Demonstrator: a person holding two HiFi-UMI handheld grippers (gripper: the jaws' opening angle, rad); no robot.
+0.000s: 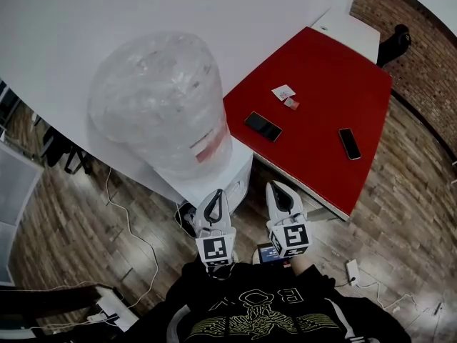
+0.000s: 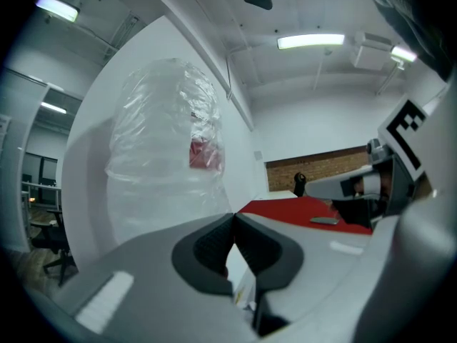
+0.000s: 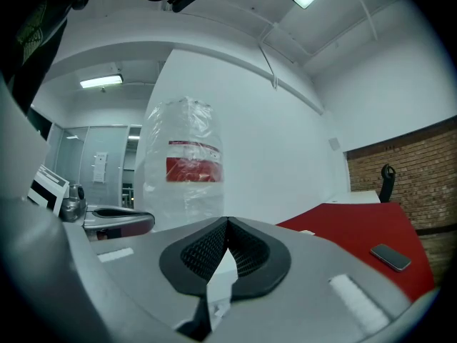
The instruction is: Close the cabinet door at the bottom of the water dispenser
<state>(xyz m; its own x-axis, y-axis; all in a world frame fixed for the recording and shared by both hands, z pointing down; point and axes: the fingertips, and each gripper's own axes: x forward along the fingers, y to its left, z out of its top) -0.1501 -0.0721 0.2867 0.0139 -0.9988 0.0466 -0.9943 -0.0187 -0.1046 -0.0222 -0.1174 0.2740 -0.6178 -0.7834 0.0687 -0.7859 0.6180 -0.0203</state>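
The water dispenser's white body [image 1: 221, 177] stands against the wall, carrying a large bottle [image 1: 161, 98] wrapped in clear plastic with a red label. Its bottom cabinet door is hidden from every view. My left gripper [image 1: 216, 194] and right gripper [image 1: 275, 186] are held side by side at about the dispenser's top, pointing level toward it, each just short of its front. In the left gripper view the left gripper [image 2: 234, 216] is shut with nothing between its pads, and the bottle [image 2: 168, 156] rises ahead. The right gripper [image 3: 227, 221] is likewise shut and empty, with the bottle [image 3: 187, 170] ahead.
A red table [image 1: 321, 141] stands right of the dispenser with two phones [image 1: 263, 126] [image 1: 349, 143] and small papers [image 1: 284, 92] on it. White cables [image 1: 132, 227] trail over the wood floor on the left. A power adapter [image 1: 353, 270] lies on the floor at the right.
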